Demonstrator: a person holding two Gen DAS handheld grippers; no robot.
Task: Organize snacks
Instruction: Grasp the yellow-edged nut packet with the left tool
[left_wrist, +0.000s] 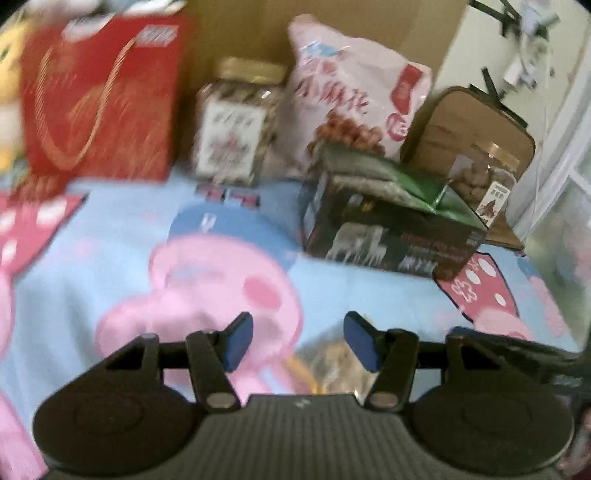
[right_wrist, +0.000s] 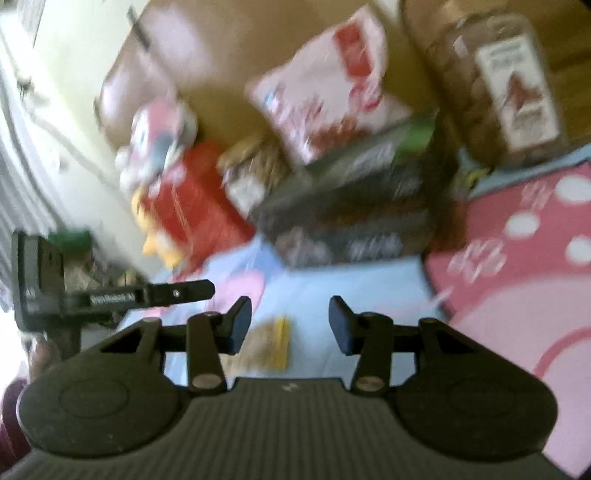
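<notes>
We see a matt printed cloth sheet, a glossy red paper gift bag, a clear plastic jar, a shiny pink plastic snack pouch and a dark glossy cardboard box near its far edge.

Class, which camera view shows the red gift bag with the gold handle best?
The left wrist view: the red gift bag stands upright at far left, its whole front and gold handle visible, only mildly blurred. In the right wrist view it is tilted, heavily smeared and partly hidden.

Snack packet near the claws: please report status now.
Both claws open, empty. Snack packet lies on the blanket, below left claw and right claw. Nothing blocking.
</notes>
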